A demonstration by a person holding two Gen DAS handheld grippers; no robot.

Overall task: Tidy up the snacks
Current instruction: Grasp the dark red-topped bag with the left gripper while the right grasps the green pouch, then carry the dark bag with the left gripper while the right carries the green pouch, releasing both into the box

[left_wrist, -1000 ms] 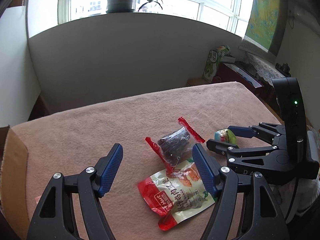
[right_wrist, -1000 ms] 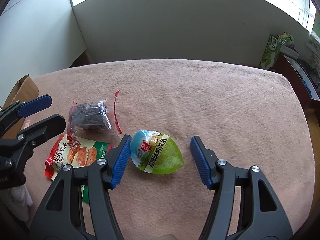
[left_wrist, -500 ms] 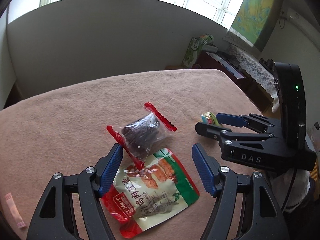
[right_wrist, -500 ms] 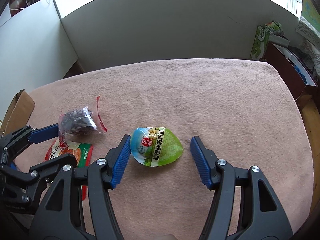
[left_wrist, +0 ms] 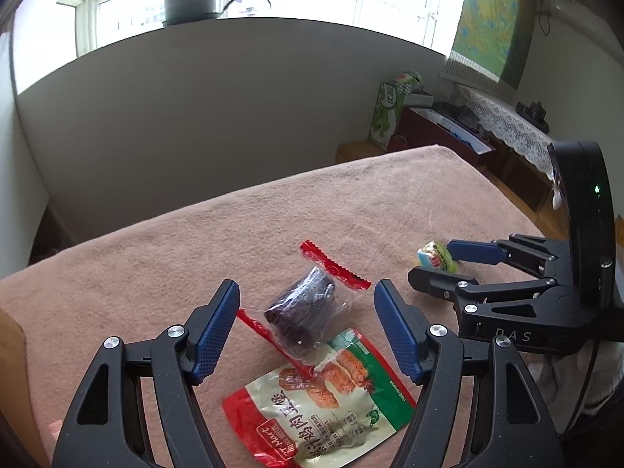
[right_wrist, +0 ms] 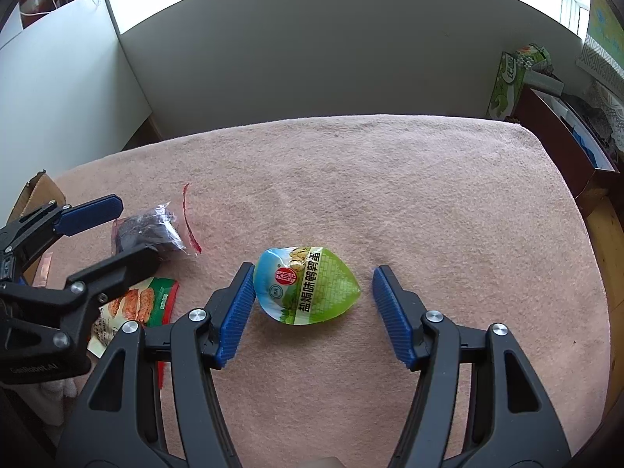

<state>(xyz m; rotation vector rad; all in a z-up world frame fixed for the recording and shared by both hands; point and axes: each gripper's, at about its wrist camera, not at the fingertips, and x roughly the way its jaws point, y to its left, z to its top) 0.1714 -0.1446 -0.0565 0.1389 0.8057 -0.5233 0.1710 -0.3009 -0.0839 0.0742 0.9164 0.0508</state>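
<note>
I'm seeing the left gripper [left_wrist: 304, 335] hovering with fingers [left_wrist: 216, 331] spread wide, nothing between the pads. Under the gap the clear packet of dark snack [left_wrist: 304, 318] with red serrated ends is lying on the pink-cloth worktop [left_wrist: 156, 253], its near end overlapping the top of the red-and-green pouch [left_wrist: 323, 401]. Both are sitting flat and neither is touching the left fingers.

The right gripper [right_wrist: 312, 312] is also holding its fingers [right_wrist: 236, 312] wide apart, straddling the green-and-blue egg-shaped pack [right_wrist: 308, 284]. I'm reading its left pad as touching or just beside the pack's edge, can't tell which; the right pad is standing clear of it. The pack is resting on the worktop near the middle, well apart from the other two snacks.

The left gripper is showing up in the right wrist view at far left, over the dark packet. A cardboard box [right_wrist: 37, 195] edge is peeking in at the worktop's left end.
</note>
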